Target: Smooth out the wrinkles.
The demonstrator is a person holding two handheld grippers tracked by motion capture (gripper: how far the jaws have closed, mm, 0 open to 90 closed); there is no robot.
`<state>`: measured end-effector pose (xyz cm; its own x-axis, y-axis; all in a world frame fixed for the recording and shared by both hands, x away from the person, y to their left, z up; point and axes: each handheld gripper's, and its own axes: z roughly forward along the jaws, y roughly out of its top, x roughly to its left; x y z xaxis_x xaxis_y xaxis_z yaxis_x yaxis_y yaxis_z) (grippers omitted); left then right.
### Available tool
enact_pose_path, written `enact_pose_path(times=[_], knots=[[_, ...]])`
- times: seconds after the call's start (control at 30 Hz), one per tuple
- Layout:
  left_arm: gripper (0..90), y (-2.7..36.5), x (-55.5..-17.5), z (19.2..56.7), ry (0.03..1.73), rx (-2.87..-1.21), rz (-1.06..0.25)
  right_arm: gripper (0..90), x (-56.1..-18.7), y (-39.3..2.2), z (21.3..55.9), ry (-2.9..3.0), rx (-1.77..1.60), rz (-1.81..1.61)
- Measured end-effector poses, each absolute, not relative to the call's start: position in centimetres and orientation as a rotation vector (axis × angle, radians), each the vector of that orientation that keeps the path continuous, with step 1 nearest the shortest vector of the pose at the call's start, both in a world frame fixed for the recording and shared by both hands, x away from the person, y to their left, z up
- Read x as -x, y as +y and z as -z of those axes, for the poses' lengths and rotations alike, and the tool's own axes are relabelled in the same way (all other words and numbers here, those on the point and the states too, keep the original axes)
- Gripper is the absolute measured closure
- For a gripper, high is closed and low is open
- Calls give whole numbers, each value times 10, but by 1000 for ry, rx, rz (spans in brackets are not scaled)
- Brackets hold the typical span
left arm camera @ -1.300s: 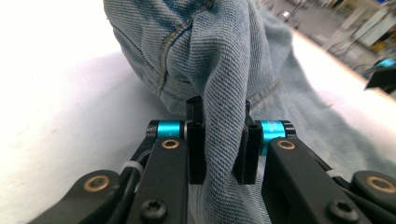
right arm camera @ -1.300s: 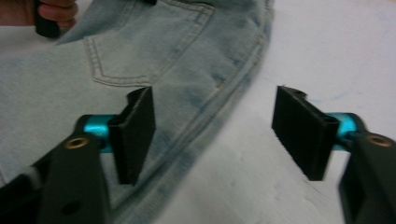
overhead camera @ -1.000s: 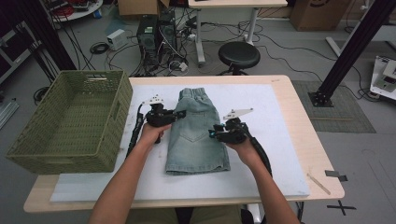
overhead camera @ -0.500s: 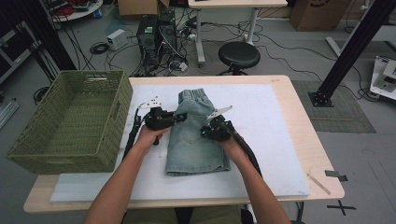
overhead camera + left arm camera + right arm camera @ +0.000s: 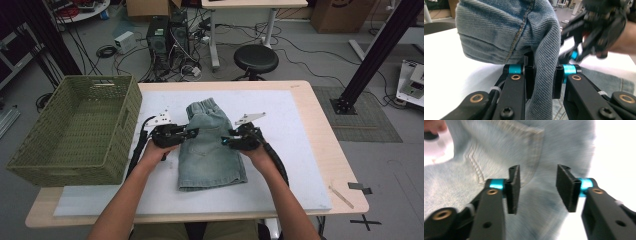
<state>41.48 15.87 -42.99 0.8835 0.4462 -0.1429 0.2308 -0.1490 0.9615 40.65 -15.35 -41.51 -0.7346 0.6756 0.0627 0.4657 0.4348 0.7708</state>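
A pair of light blue denim shorts [image 5: 210,162] lies on the white mat [image 5: 295,150], waistband away from me. My left gripper [image 5: 194,132] reaches in from the left and is shut on a raised fold of the denim [image 5: 499,30], which runs between its jaws [image 5: 542,75]. My right gripper [image 5: 225,142] points in from the right over the middle of the shorts. Its jaws have just been opening and now stand apart [image 5: 537,185] above the back-pocket stitching [image 5: 534,142], with nothing between the pads. That view is blurred.
A large green woven basket [image 5: 60,172] stands on the table's left end. The white mat covers most of the wooden tabletop [image 5: 345,170]. A thin wooden strip [image 5: 342,196] lies near the front right corner. A black stool [image 5: 256,59] and cables sit on the floor beyond.
The right gripper swung left over the shorts, then came back right with its jaws wider apart. The left gripper drifted slightly toward me, still holding the denim fold.
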Motion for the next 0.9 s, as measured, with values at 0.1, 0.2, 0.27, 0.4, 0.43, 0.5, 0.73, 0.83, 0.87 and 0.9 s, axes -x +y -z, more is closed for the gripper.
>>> enact_pose_path(times=[0.1,0.2,0.27,0.4,0.43,0.5,0.73,0.83,0.87,0.9], knots=[[789,159,-412,430,515,-1739,-215,397,-410,-172,408,2372,-995,-1230],[790,159,-410,431,519,-1735,-227,342,-419,-175,407,2417,-980,-1237],[790,158,-410,431,521,-1735,-229,314,-426,-170,410,2451,-960,-1216],[790,156,-407,428,514,-1744,-243,260,-440,-156,417,2508,-924,-1151],[790,156,-407,428,511,-1749,-248,250,-444,-151,419,2533,-905,-1144],[790,156,-406,427,504,-1753,-253,221,-451,-145,422,2559,-869,-1137],[790,158,-407,429,502,-1752,-248,306,-464,-142,438,2662,-887,-1180],[790,159,-408,430,503,-1749,-241,515,-463,-141,436,2679,-860,-1163],[790,159,-407,430,500,-1752,-241,558,-462,-140,435,2671,-853,-1143],[790,159,-407,431,502,-1755,-243,664,-462,-140,434,2672,-827,-1128]])
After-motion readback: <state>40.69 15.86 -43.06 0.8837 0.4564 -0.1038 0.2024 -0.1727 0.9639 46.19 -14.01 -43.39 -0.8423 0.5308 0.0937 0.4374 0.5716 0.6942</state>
